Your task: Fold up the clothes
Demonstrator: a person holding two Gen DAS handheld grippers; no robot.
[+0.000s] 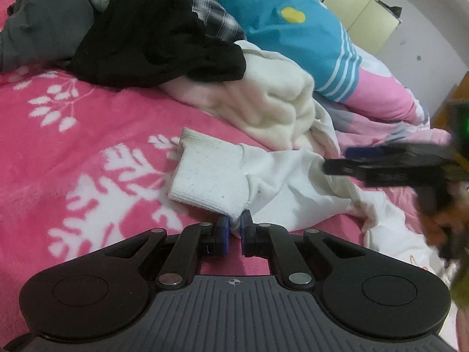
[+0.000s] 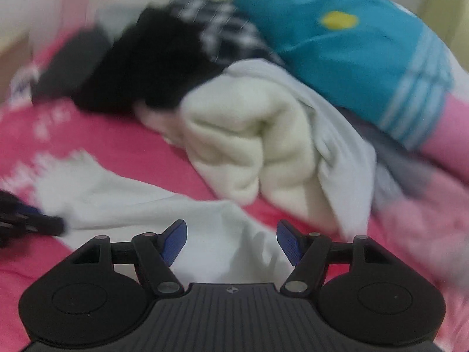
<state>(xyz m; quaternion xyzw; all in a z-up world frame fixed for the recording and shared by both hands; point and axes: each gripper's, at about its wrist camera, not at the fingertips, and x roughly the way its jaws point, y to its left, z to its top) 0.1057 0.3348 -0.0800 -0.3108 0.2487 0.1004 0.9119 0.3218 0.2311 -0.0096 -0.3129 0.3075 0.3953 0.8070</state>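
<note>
Jaws of my left gripper [image 1: 233, 225] are nearly closed and pinch the ribbed cuff of the white garment [image 1: 272, 182], which lies crumpled on the pink blanket [image 1: 73, 135] in front of the clothes pile [image 1: 158, 35]. My right gripper [image 2: 231, 242] stands wide apart and holds nothing, above the cloth beside the cuff. I judge it should take the cloth firmly, then both pull it flat, away from the pile.

Pink fleece bedspread with white leaf print [image 1: 73, 135] fills the lower left. Pale yellow panelled cabinet doors [image 1: 357, 8] at upper right, grey-white wall [image 1: 433, 29] beside them. Brown wooden furniture edge [image 1: 451, 99] at right. Dim indoor light.
</note>
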